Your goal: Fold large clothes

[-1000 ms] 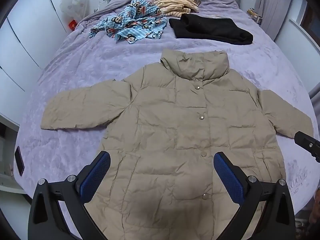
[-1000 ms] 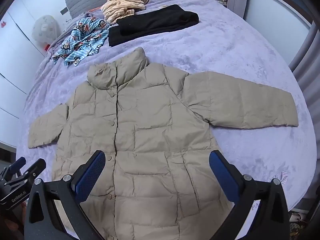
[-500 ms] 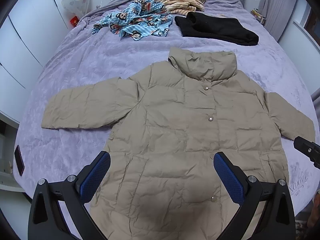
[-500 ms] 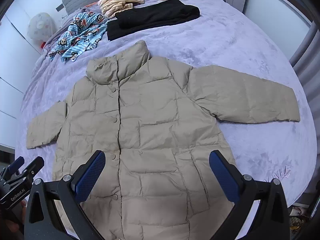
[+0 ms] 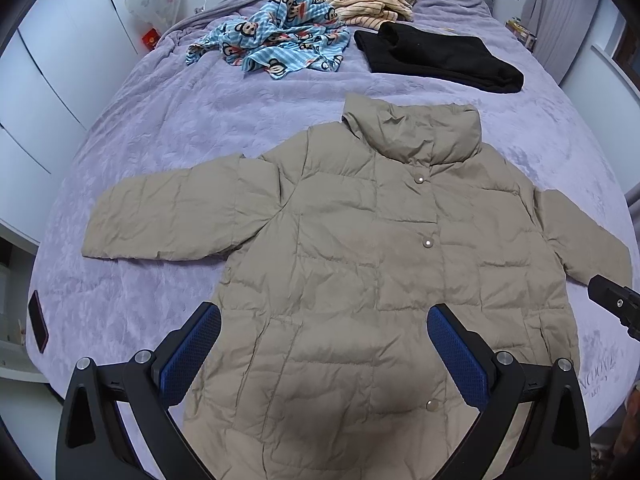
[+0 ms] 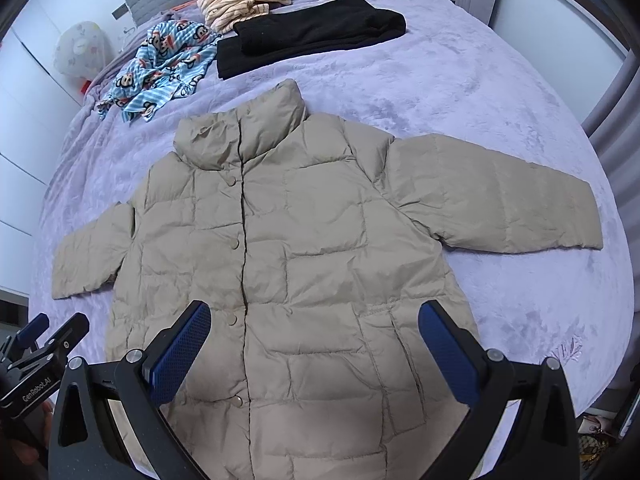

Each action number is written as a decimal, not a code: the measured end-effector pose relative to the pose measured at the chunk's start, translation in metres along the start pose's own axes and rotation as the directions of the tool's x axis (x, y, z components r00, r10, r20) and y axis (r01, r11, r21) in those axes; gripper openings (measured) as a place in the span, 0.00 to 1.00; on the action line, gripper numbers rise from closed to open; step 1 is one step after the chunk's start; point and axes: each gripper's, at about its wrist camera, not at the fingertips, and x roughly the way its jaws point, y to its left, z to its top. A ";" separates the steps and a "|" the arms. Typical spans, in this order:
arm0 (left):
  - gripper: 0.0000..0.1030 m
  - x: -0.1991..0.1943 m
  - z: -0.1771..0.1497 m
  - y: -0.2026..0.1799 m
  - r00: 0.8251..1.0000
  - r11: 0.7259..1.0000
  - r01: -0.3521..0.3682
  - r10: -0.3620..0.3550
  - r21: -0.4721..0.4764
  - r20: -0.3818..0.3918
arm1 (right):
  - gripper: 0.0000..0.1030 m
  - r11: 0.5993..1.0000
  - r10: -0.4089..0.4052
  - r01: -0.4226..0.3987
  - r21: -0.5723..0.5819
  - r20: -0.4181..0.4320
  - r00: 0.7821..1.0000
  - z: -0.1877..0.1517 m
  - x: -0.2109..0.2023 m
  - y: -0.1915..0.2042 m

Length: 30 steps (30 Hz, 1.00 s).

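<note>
Flanking jacket [image 5: 360, 264]: pajamas [image 5: 280, 46], black garment [image 5: 436, 58].

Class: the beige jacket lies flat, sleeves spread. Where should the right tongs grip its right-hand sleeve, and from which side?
Grip the sleeve at its cuff, approaching from the bed's outer right side: the cuff is the free end, lying flat on the purple bedspread.

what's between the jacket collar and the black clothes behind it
Nothing: in both wrist views only a bare strip of purple bedspread separates the beige jacket collar from the folded black garment.
</note>
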 end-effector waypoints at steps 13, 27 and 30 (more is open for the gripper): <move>1.00 0.000 0.000 -0.001 1.000 1.000 -0.001 0.001 0.000 -0.001 | 1.00 1.000 0.000 0.000 -0.001 -0.003 1.000 0.001 0.001 0.000; 1.00 0.001 0.002 -0.001 1.000 1.000 -0.001 0.001 -0.001 -0.002 | 1.00 1.000 0.000 0.000 -0.001 -0.005 1.000 0.002 0.002 0.003; 1.00 0.002 0.002 -0.001 1.000 1.000 -0.001 0.001 0.000 -0.003 | 1.00 1.000 -0.002 0.002 -0.002 -0.005 1.000 0.002 0.002 0.003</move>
